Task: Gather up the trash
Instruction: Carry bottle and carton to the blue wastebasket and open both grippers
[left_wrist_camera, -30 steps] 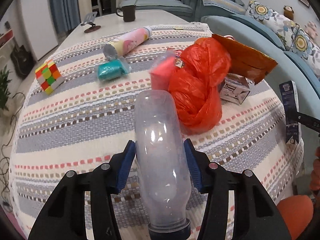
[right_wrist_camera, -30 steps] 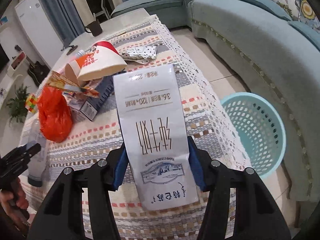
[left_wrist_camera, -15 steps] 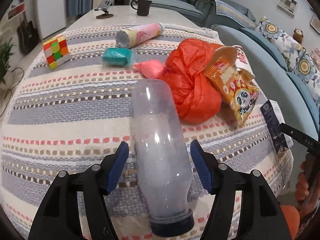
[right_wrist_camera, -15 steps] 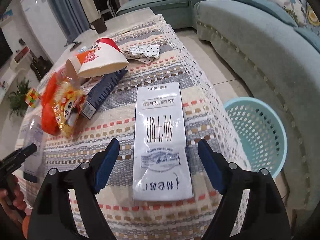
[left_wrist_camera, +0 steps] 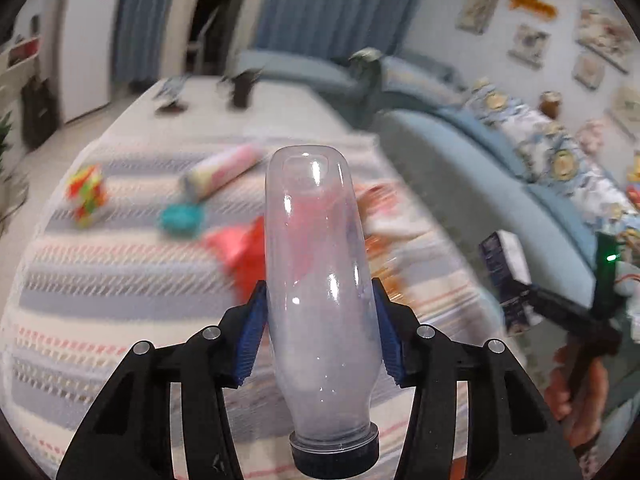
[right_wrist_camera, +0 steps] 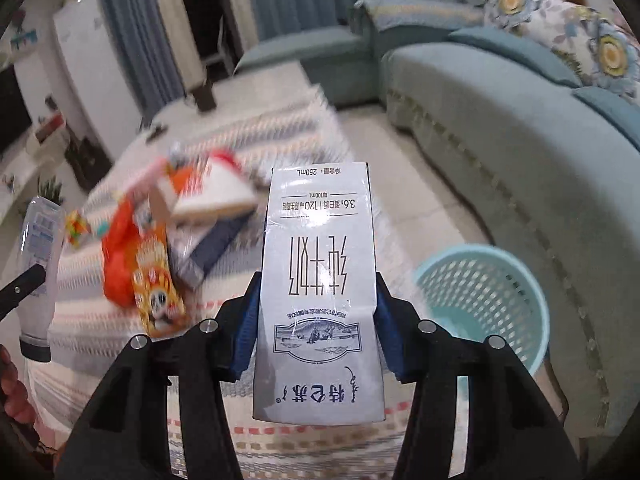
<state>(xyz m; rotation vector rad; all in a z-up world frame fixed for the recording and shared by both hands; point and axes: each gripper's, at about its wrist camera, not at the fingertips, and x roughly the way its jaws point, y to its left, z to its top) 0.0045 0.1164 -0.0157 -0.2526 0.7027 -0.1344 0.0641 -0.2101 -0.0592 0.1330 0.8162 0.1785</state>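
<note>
Bottle (left_wrist_camera: 320, 280) in left tongs (left_wrist_camera: 320, 334), carton (right_wrist_camera: 320, 300) in right tongs (right_wrist_camera: 318, 330)

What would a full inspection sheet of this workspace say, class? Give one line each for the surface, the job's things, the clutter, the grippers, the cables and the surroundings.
Surface: table under a striped woven cloth, blurred by motion.
Job's things: clear plastic bottle, cap toward the camera; milk carton, print upside down; teal basket on the floor beside the sofa.
Clutter: orange bag, snack packet, paper cup, dark box, pink tube, teal packet, puzzle cube.
Grippers: left gripper shut on the bottle; right gripper shut on the carton.
Cables: nothing seen.
Surroundings: blue curtains, wall pictures, white cabinet.
</note>
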